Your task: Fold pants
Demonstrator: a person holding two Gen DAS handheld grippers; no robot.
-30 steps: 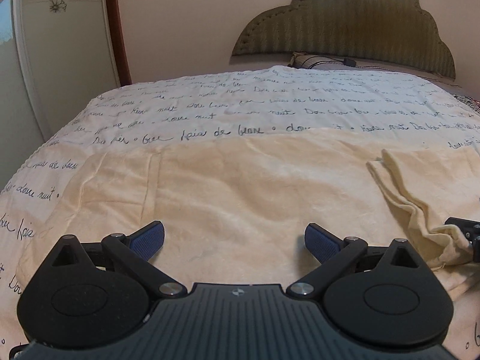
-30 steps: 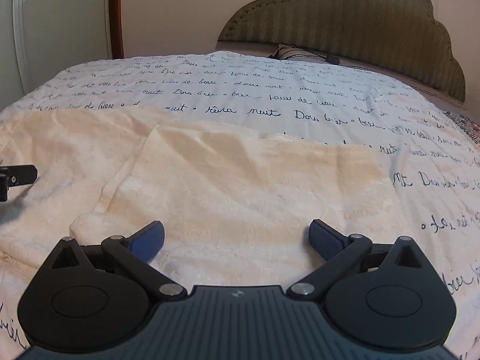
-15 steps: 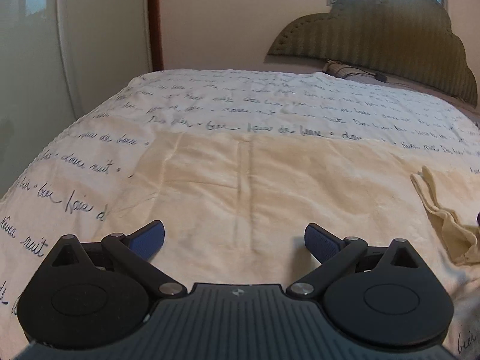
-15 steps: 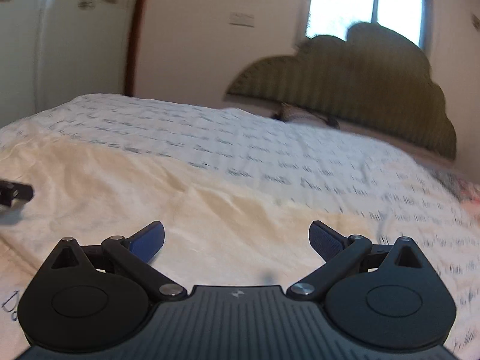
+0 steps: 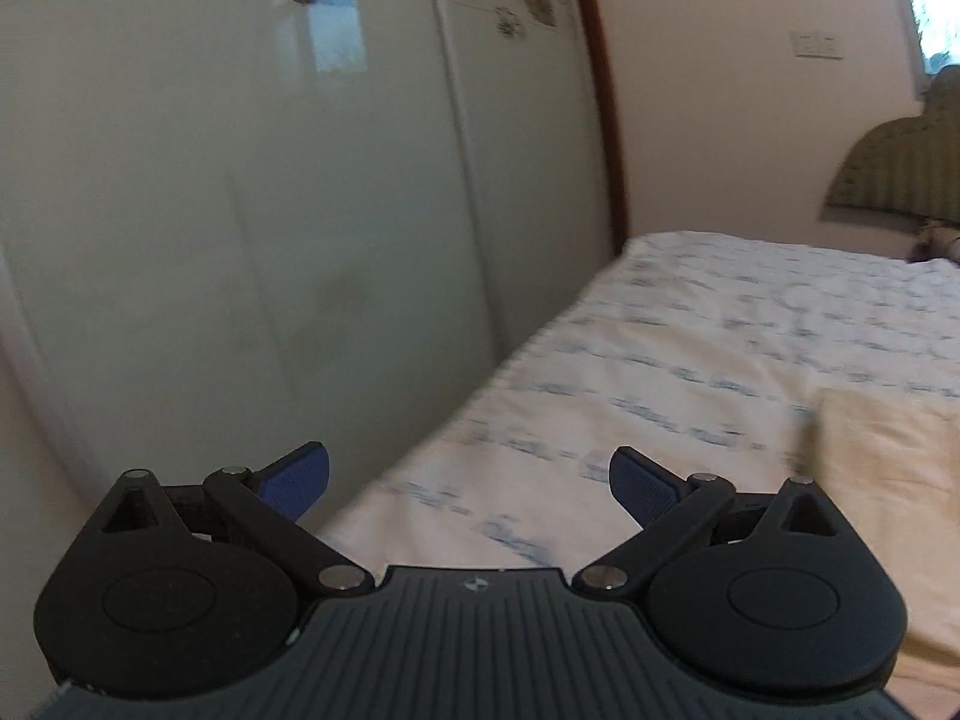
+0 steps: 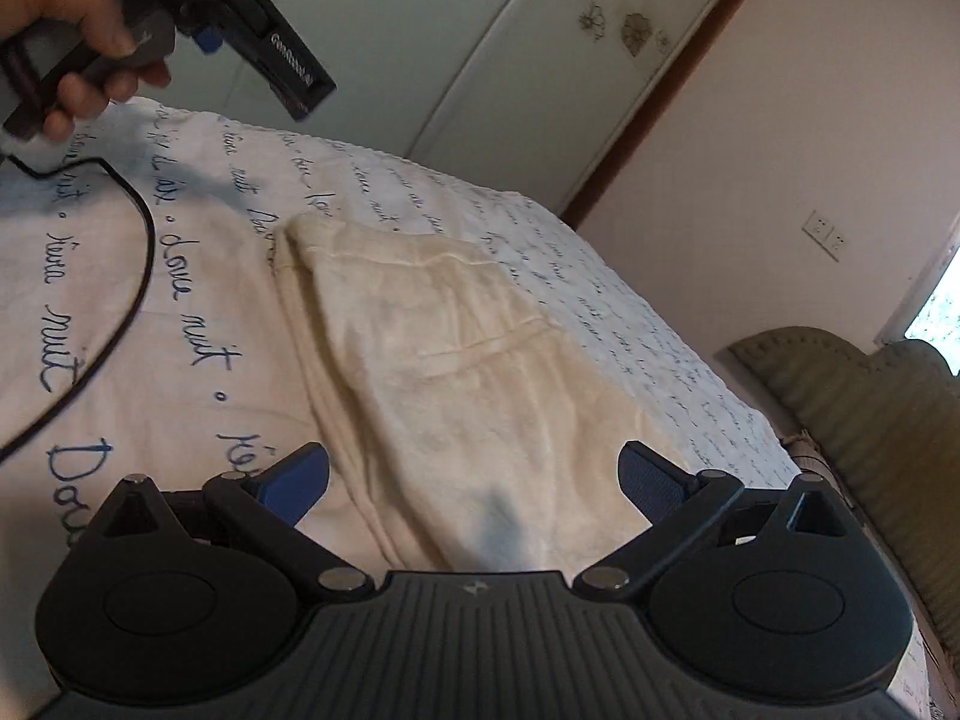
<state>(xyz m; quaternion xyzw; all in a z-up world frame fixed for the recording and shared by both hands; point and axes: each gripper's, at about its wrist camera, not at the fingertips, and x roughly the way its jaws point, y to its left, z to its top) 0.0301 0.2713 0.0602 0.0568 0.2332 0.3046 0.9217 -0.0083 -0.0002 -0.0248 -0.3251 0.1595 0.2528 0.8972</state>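
Right wrist view shows us the cream soft-fabric pants [image 6: 456, 360] lying folded in a compact pile on the white script-printed bedspread [image 6: 180, 324] near its wardrobe-side edge, while our left gripper [image 5: 469, 483] and right gripper [image 6: 474, 483] gape empty, so we judge folding nearly finished.

The right gripper [image 6: 474, 480] hangs above the folded cream pants [image 6: 456, 372], its 2 blue-padded fingers [image 6: 297, 480] spread wide with nothing between them. The pants lie on the script-printed bedspread [image 6: 180, 276]. At upper left a hand [image 6: 72, 36] holds the left gripper [image 6: 264, 48], its black cable [image 6: 129, 276] trailing over the bedspread.
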